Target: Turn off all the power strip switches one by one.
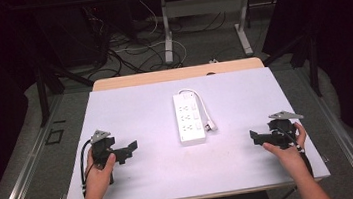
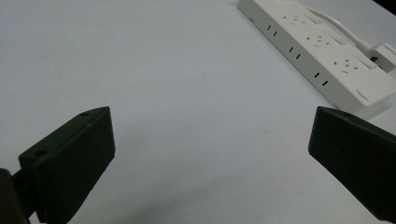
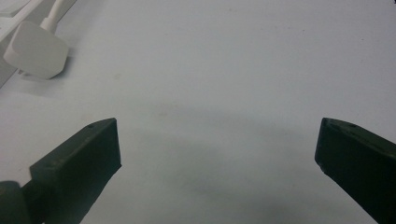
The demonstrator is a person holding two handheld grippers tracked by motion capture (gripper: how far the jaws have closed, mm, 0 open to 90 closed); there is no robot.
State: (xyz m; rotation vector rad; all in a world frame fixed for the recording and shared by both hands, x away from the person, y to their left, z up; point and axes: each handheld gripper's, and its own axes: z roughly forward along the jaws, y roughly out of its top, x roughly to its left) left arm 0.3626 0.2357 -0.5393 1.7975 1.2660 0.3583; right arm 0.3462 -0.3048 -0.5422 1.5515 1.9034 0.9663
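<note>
The long white plastic power strip (image 1: 189, 118) lies flat mid-tabletop, sockets up, its white cord (image 1: 203, 107) looping along one side to a white plug (image 1: 211, 125), seemingly unplugged, between my tools.

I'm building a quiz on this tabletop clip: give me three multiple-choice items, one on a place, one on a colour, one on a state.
1. Where does the power strip lie?
A. mid-table between the grippers
B. on the floor
C. in a hand

2. What colour is its plug?
A. black
B. white
C. red

3. How does the left gripper stand?
A. shut on the cable
B. shut, holding nothing
C. open, holding nothing

Answers: 1 A, the high view shows it centred on the table; 2 B, white like the strip; 3 C, its jaws stand wide apart over bare table.
</note>
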